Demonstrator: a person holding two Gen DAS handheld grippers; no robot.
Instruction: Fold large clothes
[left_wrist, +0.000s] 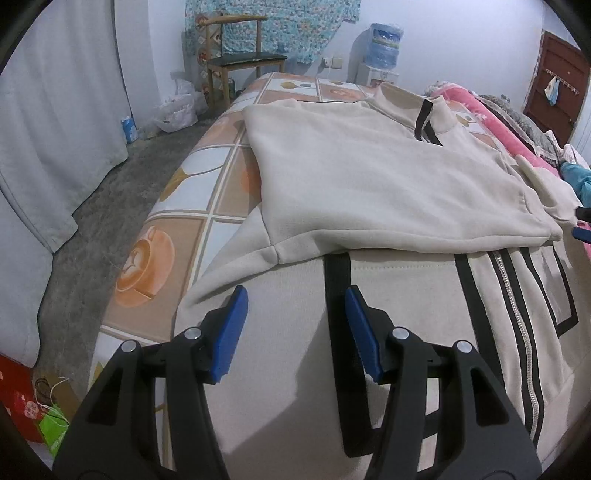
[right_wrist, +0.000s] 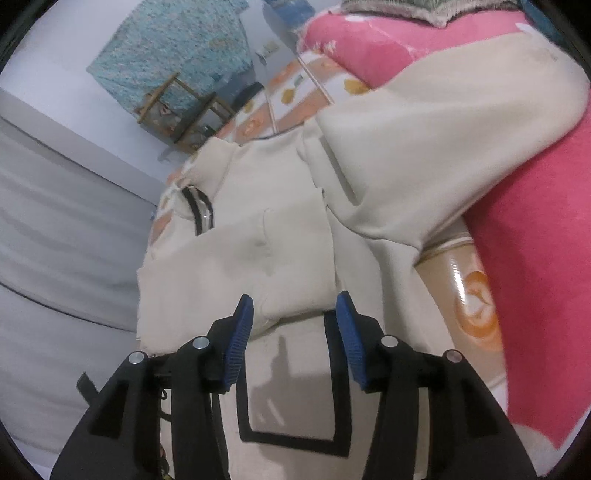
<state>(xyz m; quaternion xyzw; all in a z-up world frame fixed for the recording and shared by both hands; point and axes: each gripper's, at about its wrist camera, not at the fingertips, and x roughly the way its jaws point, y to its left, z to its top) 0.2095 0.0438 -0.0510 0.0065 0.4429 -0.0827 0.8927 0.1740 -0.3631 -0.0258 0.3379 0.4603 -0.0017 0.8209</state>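
Note:
A cream zip jacket (left_wrist: 369, 177) with black stripes lies on a bed sheet (left_wrist: 177, 236) printed with coffee cups. One part of it is folded over across the middle, and its collar points to the far end. My left gripper (left_wrist: 295, 295) hovers open over the jacket's near part, just short of the folded edge, with nothing between its blue pads. In the right wrist view the jacket (right_wrist: 258, 240) fills the centre. My right gripper (right_wrist: 295, 299) stands open above a black-outlined patch (right_wrist: 291, 406), holding nothing. One sleeve (right_wrist: 443, 129) lies up against a pink blanket (right_wrist: 535, 258).
The pink blanket (left_wrist: 498, 125) and other bedding line the bed's right side. A white curtain (left_wrist: 55, 129) hangs at left above a bare concrete floor. A wooden chair (left_wrist: 236, 55), plastic bags (left_wrist: 177, 107) and a water bottle (left_wrist: 384, 44) stand beyond the bed. A red box (left_wrist: 18, 398) sits near left.

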